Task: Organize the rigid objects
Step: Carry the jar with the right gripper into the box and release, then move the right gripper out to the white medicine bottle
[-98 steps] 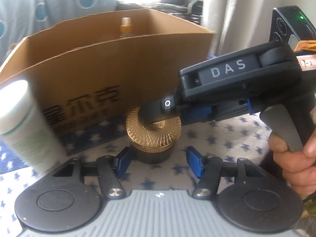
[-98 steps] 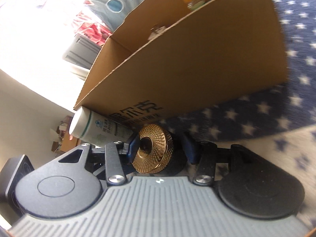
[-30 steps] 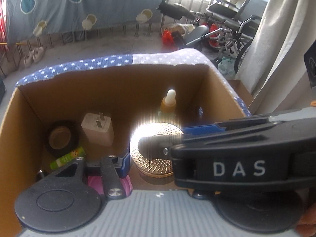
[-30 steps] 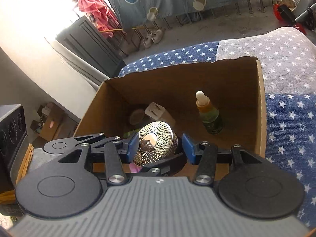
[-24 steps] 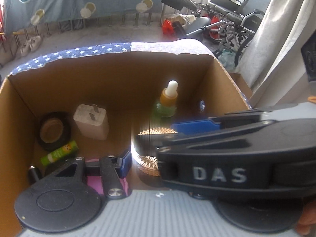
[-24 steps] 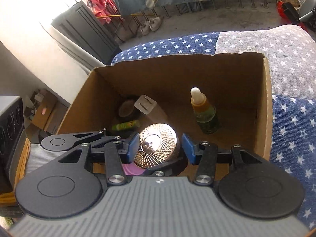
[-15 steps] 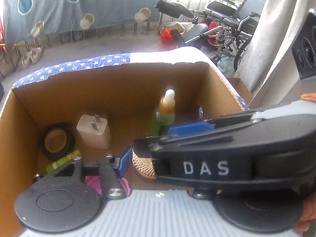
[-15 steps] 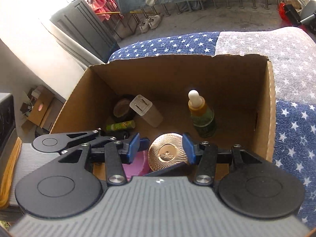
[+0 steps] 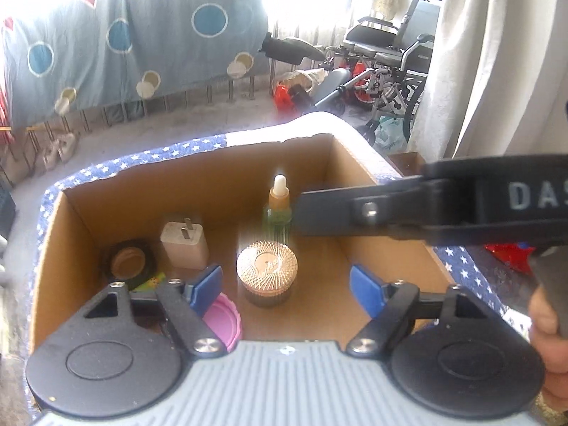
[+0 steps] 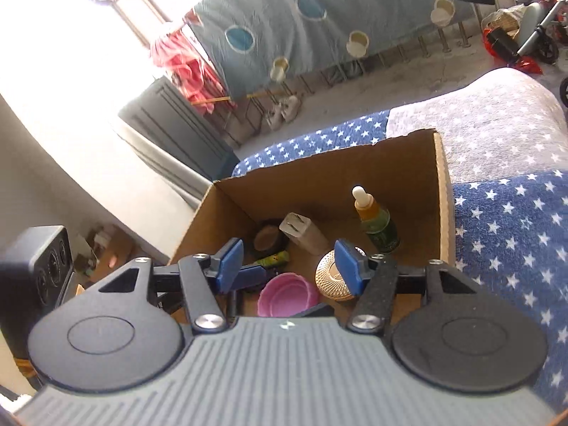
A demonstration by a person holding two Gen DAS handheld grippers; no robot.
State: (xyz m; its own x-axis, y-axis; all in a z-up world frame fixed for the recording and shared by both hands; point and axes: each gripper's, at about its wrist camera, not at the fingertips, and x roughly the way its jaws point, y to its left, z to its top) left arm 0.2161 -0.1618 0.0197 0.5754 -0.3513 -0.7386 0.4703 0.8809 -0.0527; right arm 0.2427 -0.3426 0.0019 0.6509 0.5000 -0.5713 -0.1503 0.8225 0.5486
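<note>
Starred cloth (image 10: 504,220) bears box (image 9: 220,184) holding gold-lidded jar (image 9: 267,272).

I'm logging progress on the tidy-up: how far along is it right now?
Done: the gold-lidded jar stands upright on the floor of the cardboard box, beside the dropper bottle, charger plug and pink lid. In hand: nothing; the left gripper and right gripper have just been opening and hold nothing. Left: no other loose item shows outside the box in these views, so I can't tell.

A lived-in home: star-print bedspread (image 10: 507,220), hung blanket (image 9: 117,42), wheelchair (image 9: 394,56), shoes (image 9: 56,149) by the railing.
</note>
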